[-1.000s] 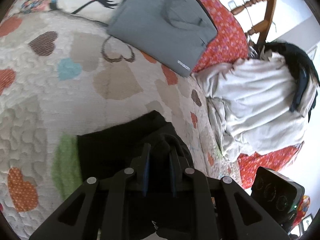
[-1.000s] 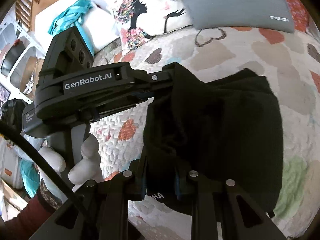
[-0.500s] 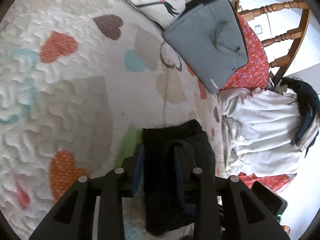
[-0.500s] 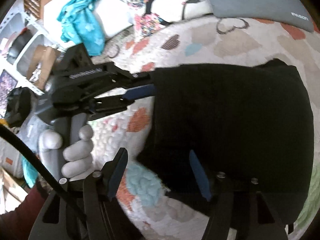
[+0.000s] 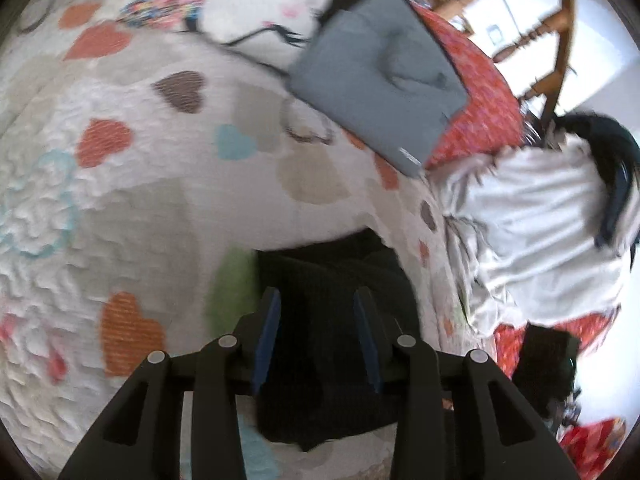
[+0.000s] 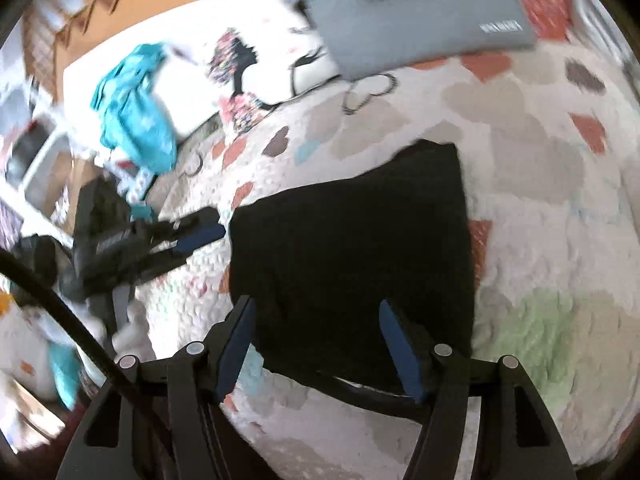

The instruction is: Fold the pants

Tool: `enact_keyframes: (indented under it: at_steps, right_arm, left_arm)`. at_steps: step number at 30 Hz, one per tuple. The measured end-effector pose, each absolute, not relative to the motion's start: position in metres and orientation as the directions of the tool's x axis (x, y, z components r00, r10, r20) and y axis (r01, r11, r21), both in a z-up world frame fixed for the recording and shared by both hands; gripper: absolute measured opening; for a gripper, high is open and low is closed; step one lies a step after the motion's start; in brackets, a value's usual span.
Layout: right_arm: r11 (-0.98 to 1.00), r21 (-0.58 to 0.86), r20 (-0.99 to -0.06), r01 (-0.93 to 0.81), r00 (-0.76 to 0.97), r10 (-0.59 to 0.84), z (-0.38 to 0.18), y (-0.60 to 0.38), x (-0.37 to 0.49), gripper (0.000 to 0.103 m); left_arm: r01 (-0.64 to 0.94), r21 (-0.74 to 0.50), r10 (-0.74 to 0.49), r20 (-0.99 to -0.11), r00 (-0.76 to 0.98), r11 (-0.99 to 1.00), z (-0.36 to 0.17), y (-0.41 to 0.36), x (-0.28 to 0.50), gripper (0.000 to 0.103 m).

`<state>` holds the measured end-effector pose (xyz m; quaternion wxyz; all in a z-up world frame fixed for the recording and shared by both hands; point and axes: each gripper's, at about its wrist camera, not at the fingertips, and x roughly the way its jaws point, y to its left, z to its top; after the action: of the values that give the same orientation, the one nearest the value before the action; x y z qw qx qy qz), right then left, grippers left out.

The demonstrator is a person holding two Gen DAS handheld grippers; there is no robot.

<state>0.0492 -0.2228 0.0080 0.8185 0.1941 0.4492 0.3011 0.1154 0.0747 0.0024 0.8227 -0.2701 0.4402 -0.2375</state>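
Two grippers, both with jaws parted and gripping nothing: the right gripper (image 6: 318,344) hovers over the near edge of one pair of black pants (image 6: 352,248), the left gripper (image 5: 316,336) alongside, apparently let go so the fold stays put. Pants lie as one compact folded rectangle on the heart-print quilt (image 6: 540,208). Beyond: one grey laptop bag (image 6: 412,12), one printed pillow (image 6: 256,68), one turquoise cloth (image 6: 134,104).

A second ago both grippers pinched the black pants (image 6: 352,248); now the left gripper (image 5: 316,336) and right gripper (image 6: 316,344) have spread their fingers and let go. The pants, bunched then, lie flat in a folded rectangle on the quilt.
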Motion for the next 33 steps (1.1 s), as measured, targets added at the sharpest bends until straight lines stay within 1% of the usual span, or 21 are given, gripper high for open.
enact_keyframes:
  at_steps: [2, 3, 5, 6, 7, 9, 10, 12, 14, 16, 19, 21, 23, 27, 29, 30, 33]
  right_arm:
    - [0.7, 0.647, -0.587, -0.303, 0.388, 0.711, 0.001, -0.23, 0.051, 0.069]
    - [0.697, 0.655, -0.591, -0.292, 0.377, 0.713, -0.004, -0.231, 0.052, 0.069]
    - [0.744, 0.616, -0.645, -0.261, 0.377, 0.665, -0.014, -0.232, 0.055, 0.062]
    - [0.772, 0.586, -0.678, -0.247, 0.373, 0.634, -0.019, -0.232, 0.057, 0.054]
    - [0.8, 0.553, -0.709, -0.232, 0.374, 0.598, -0.024, -0.232, 0.059, 0.043]
    - [0.847, 0.486, -0.75, -0.215, 0.395, 0.53, -0.027, -0.235, 0.062, 0.034]
    - [0.858, 0.467, -0.758, -0.212, 0.404, 0.512, -0.028, -0.237, 0.062, 0.033]
    - [0.882, 0.421, -0.778, -0.209, 0.416, 0.47, -0.028, -0.238, 0.065, 0.032]
    - [0.894, 0.39, -0.79, -0.219, 0.419, 0.447, -0.03, -0.237, 0.067, 0.032]
    - [0.902, 0.367, -0.798, -0.227, 0.42, 0.431, -0.033, -0.237, 0.069, 0.032]
    - [0.911, 0.331, -0.807, -0.244, 0.427, 0.408, -0.034, -0.236, 0.073, 0.032]
    - [0.91, 0.328, -0.805, -0.254, 0.429, 0.41, -0.035, -0.237, 0.074, 0.032]
    - [0.907, 0.331, -0.801, -0.261, 0.429, 0.416, -0.036, -0.238, 0.073, 0.032]
    - [0.908, 0.324, -0.8, -0.266, 0.435, 0.413, -0.037, -0.241, 0.072, 0.032]
    - [0.91, 0.313, -0.799, -0.272, 0.443, 0.407, -0.037, -0.239, 0.07, 0.032]
    - [0.911, 0.307, -0.799, -0.275, 0.445, 0.403, -0.036, -0.238, 0.07, 0.032]
    - [0.913, 0.294, -0.804, -0.283, 0.443, 0.396, -0.036, -0.235, 0.071, 0.032]
  left_arm:
    - [0.194, -0.659, -0.651, -0.572, 0.499, 0.727, 0.008, 0.058, 0.112, 0.036]
    - [0.205, -0.661, -0.659, -0.568, 0.493, 0.722, 0.009, 0.051, 0.111, 0.036]
    - [0.208, -0.666, -0.672, -0.578, 0.463, 0.716, 0.003, 0.032, 0.116, 0.036]
    - [0.206, -0.661, -0.669, -0.588, 0.454, 0.721, 0.001, 0.027, 0.118, 0.036]
    - [0.198, -0.647, -0.657, -0.612, 0.441, 0.736, -0.006, 0.018, 0.121, 0.036]
    - [0.18, -0.638, -0.645, -0.638, 0.421, 0.749, -0.02, 0.011, 0.124, 0.036]
    - [0.164, -0.637, -0.639, -0.649, 0.412, 0.753, -0.029, 0.009, 0.126, 0.036]
    - [0.141, -0.66, -0.652, -0.644, 0.399, 0.738, -0.042, 0.012, 0.128, 0.036]
    - [0.123, -0.714, -0.696, -0.605, 0.386, 0.689, -0.046, 0.022, 0.128, 0.036]
    - [0.124, -0.738, -0.719, -0.582, 0.38, 0.663, -0.039, 0.033, 0.123, 0.036]
    - [0.166, -0.722, -0.712, -0.567, 0.413, 0.671, -0.02, 0.045, 0.113, 0.037]
    - [0.162, -0.729, -0.713, -0.556, 0.428, 0.665, -0.013, 0.053, 0.11, 0.041]
    - [0.141, -0.734, -0.707, -0.556, 0.436, 0.664, -0.012, 0.057, 0.114, 0.042]
    - [0.081, -0.696, -0.651, -0.616, 0.443, 0.714, -0.023, 0.047, 0.133, 0.042]
    - [0.016, -0.662, -0.601, -0.67, 0.435, 0.75, -0.04, 0.043, 0.143, 0.042]
    - [-0.007, -0.63, -0.566, -0.703, 0.431, 0.777, -0.048, 0.041, 0.147, 0.045]
    - [0.0, -0.62, -0.559, -0.708, 0.432, 0.785, -0.052, 0.039, 0.148, 0.046]
